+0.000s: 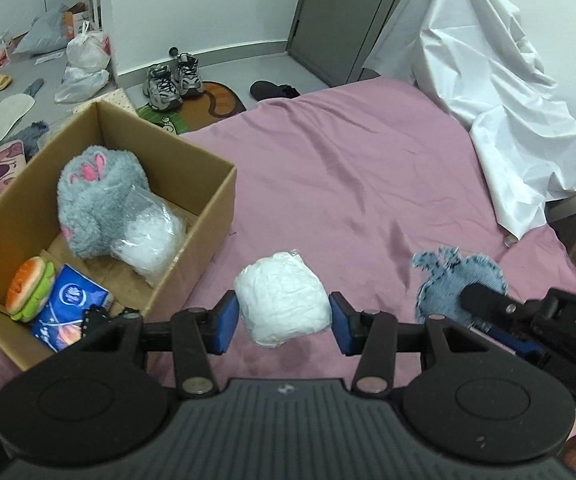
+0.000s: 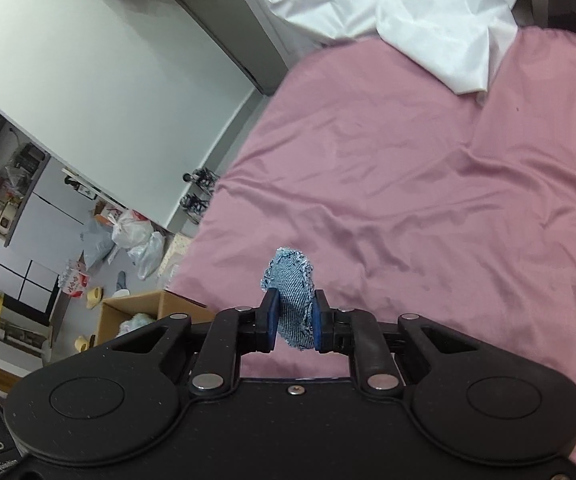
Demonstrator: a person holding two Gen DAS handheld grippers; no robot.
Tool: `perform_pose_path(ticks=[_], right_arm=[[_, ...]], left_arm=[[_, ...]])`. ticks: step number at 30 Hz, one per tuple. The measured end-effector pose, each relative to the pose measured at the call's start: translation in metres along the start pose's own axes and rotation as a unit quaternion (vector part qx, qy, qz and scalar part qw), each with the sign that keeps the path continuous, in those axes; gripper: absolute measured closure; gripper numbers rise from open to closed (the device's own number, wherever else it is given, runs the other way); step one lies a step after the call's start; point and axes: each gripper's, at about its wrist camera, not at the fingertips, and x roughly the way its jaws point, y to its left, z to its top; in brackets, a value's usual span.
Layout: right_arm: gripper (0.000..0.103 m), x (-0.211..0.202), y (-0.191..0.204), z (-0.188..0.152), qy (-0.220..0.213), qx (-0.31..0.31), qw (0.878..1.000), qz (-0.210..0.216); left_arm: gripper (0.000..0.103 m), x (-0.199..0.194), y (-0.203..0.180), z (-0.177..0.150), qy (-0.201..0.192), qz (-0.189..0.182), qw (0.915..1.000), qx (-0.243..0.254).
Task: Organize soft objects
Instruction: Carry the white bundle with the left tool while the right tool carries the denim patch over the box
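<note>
In the left wrist view, the left gripper [image 1: 284, 318] has its jaws pinching a white, crumpled soft bundle wrapped in thin plastic [image 1: 282, 300], one blue pad pressed on each side, and the bundle hangs above the wrinkled pink bedsheet [image 1: 348, 184] at lower centre of the frame. At the left of that frame an open brown cardboard box [image 1: 216, 216] sits on the bed's edge; inside it lie a fluffy grey plush toy with pink ears [image 1: 92, 196], a clear plastic bag of white filling [image 1: 148, 232] leaning against the plush, a small burger-shaped plush with an orange top and green layer [image 1: 30, 290], and a blue pack of tissues [image 1: 70, 310] just beside the burger. At the lower right of the frame the right gripper [image 1: 484, 300] reaches in, dark and partly hidden, with a frayed round patch of light blue denim [image 1: 456, 280] at its tip. In the right wrist view, the right gripper [image 2: 294, 322] has its jaws pressed together on that denim patch [image 2: 290, 284], which stands on edge between the blue pads at lower centre, above the pink sheet. A rumpled white sheet [image 1: 500, 92] lies at the upper right of the bed.
</note>
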Motion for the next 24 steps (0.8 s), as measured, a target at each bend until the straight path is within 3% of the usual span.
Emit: perform_pose_path(ticks=[12,24], right_arm=[[0.086,-0.017,0.037,-0.001,-0.04,-0.05,0.996,0.057],[0.086,-0.026,0.063,-0.004,-0.059,-0.077,0.992,0.075]], left_arm=[[0.056,-0.031,0.028,0.013,-0.019,0.0,0.9998,0.002],[0.056,-0.048,0.056,0.026,-0.034,0.003,0.9994,-0.011]])
